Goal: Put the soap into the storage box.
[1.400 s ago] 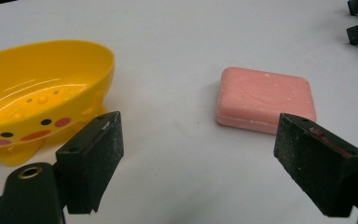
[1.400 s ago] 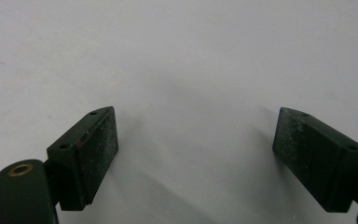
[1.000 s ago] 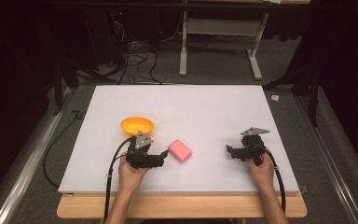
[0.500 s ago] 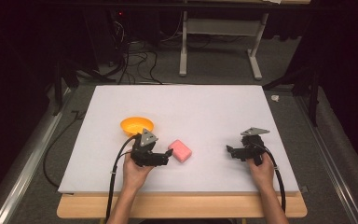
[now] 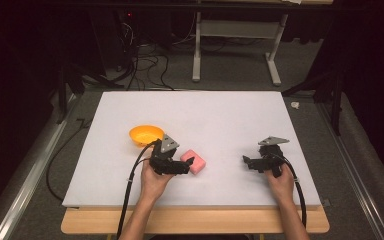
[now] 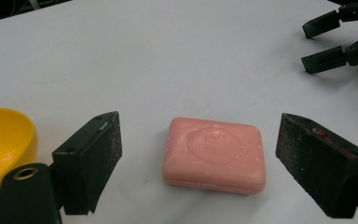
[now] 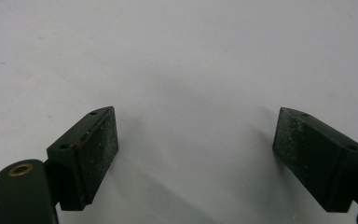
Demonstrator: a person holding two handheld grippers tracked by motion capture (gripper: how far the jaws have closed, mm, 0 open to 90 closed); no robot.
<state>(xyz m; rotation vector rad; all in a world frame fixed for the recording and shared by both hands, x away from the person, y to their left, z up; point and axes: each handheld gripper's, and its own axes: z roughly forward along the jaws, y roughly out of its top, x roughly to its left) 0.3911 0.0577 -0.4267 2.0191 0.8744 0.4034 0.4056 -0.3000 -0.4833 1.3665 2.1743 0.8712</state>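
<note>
A pink bar of soap (image 5: 197, 163) lies flat on the white board (image 5: 215, 115), just right of an orange bowl (image 5: 146, 134). My left gripper (image 5: 189, 165) points right at the soap, and its jaws have just been opening. In the left gripper view the soap (image 6: 214, 154) sits between the two black pads of the left gripper (image 6: 200, 122), with a gap on each side. The bowl (image 6: 2, 140) is at that view's left edge. My right gripper (image 5: 246, 161) rests open at the board's right, pointing left, and the right gripper (image 7: 196, 116) has bare board between its pads.
The right gripper (image 6: 319, 44) shows far off at the top right of the left gripper view. The board lies on a wooden table (image 5: 195, 221). Behind it are cables (image 5: 145, 65) on the floor and a metal stand (image 5: 197, 50).
My left gripper has moved to the right, up to the soap, and its jaws now straddle the bar. The soap, the bowl and the right gripper have stayed put.
</note>
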